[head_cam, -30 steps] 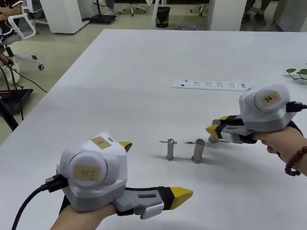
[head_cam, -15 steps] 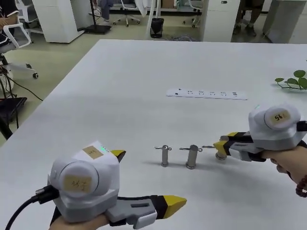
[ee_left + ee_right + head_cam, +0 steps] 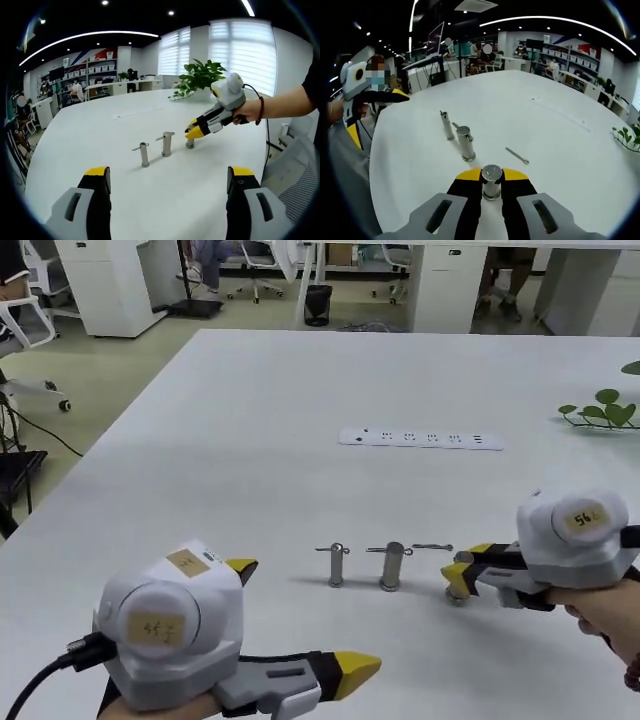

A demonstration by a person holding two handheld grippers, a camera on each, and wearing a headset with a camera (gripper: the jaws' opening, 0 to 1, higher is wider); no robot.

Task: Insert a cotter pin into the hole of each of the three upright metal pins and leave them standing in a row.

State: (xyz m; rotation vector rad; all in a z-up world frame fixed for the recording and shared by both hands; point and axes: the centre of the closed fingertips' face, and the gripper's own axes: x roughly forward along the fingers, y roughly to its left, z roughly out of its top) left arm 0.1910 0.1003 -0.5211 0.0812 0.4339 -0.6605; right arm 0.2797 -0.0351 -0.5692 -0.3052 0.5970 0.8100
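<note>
Plainly, the right claw [image 3: 491, 175] was closed on the right-hand pin [image 3: 491, 186], a short cylinder of silver metal with a flat round head. The pin stood upright on the white counter [image 3: 250, 440] between the two yellow-tipped jaws. In the head view that claw came in from the right, held in a hand [image 3: 595, 608].

Just beside the gripped pin, on its far side, a thin loose cotter pin [image 3: 432, 547] of silver wire lay flat on the counter, touching neither claw.

To the left stood the middle pin [image 3: 390, 567] and then the left-hand pin [image 3: 336, 566]. Both were of the same silver metal and upright, and each appeared to carry a cotter pin crosswise near its top. The three pins made a rough row, with the two free ones near each other and the gripped one just to their right.

The left claw [image 3: 167, 192] was open, its jaws spread wide with nothing between them. It was held over the counter nearer the person, well apart from the row and pointing toward it.

Farther back on the counter lay a long white power strip [image 3: 420, 439], and the trailing green leaves of a plant [image 3: 598, 410] showed near the right edge.
</note>
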